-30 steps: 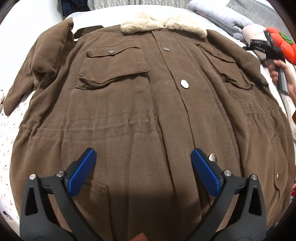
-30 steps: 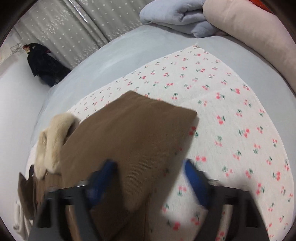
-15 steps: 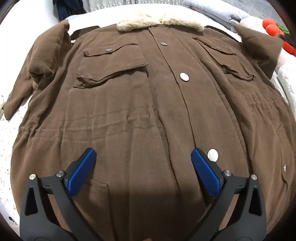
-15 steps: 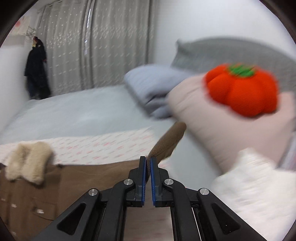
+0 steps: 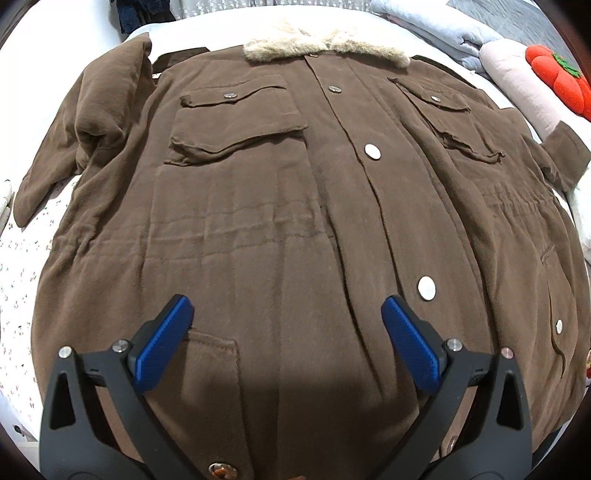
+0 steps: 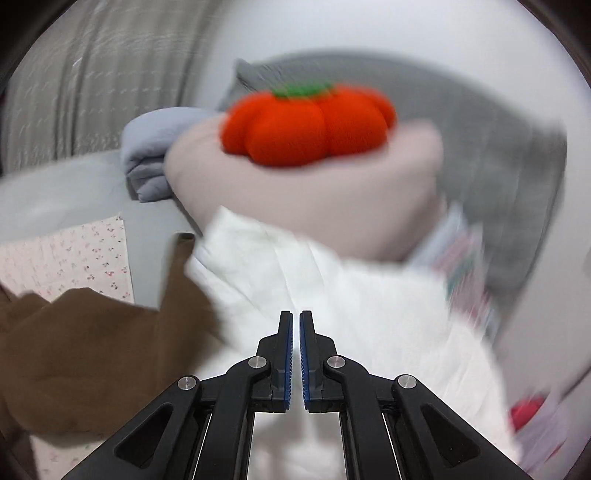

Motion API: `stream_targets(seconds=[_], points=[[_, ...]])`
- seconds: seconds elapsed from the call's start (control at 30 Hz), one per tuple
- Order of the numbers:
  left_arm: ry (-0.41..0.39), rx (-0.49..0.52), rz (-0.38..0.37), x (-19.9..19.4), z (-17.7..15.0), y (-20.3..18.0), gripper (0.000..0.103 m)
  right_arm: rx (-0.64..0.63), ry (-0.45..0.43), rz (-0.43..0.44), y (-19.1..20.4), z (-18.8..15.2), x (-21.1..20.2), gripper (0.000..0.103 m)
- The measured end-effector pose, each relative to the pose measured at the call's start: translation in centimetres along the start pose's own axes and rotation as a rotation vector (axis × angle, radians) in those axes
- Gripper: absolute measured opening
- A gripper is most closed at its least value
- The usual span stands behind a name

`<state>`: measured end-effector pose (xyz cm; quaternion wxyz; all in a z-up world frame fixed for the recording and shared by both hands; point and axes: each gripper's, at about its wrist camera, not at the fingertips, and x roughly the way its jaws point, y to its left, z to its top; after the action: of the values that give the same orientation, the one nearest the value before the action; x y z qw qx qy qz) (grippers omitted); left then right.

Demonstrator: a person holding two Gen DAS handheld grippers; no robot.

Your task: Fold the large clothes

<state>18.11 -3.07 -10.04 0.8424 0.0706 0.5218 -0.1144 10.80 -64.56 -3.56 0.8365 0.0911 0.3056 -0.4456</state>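
A large brown coat (image 5: 277, 221) with a cream fur collar (image 5: 325, 48) lies spread face up and buttoned on the bed. Its left sleeve (image 5: 88, 122) is bunched at the far left. The other sleeve (image 5: 565, 155) reaches out to the right edge. My left gripper (image 5: 287, 306) hovers open above the lower front of the coat, with nothing between its blue pads (image 5: 162, 343). In the blurred right wrist view my right gripper (image 6: 295, 317) is shut with nothing in it. It points past the coat's edge (image 6: 110, 339) at white bedding (image 6: 332, 295).
An orange pumpkin cushion (image 6: 306, 125) sits on a pink pillow (image 6: 314, 199), with a folded grey-blue blanket (image 5: 424, 18) behind. A cherry-print sheet (image 5: 22, 258) shows left of the coat. Grey curtains (image 6: 92, 74) hang at the back.
My right gripper went from open over the brown sleeve to shut, then swung up and to the right toward the pillows. The right sleeve now lies stretched outward. My left gripper stayed put.
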Motion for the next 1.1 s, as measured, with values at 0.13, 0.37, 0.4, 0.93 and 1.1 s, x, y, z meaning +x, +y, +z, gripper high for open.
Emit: stream_targets(seconds=[0.13, 0.37, 0.4, 0.93, 1.1], points=[[-0.025, -0.023, 0.003, -0.9, 0.4, 0.4, 0.103, 0.040, 0.030, 0.145, -0.6, 0.5, -0.9, 0.031], [-0.085, -0.104, 0.070, -2.7, 2.4, 4.9, 0.103, -0.123, -0.027, 0.237, 5.0, 1.1, -3.5, 0.064], [-0.098, -0.120, 0.084, -3.0, 2.8, 6.1, 0.103, -0.143, -0.029, 0.262, 6.1, 0.9, -3.8, 0.064], [-0.125, -0.800, 0.115, 2.5, 5.2, 37.5, 0.095, -0.189, 0.051, 0.267, 9.1, -1.2, -2.3, 0.073], [-0.146, -0.737, 0.155, 5.3, 8.1, 37.3, 0.043, -0.112, 0.099, 0.257, 8.5, -0.3, -0.1, 0.076]])
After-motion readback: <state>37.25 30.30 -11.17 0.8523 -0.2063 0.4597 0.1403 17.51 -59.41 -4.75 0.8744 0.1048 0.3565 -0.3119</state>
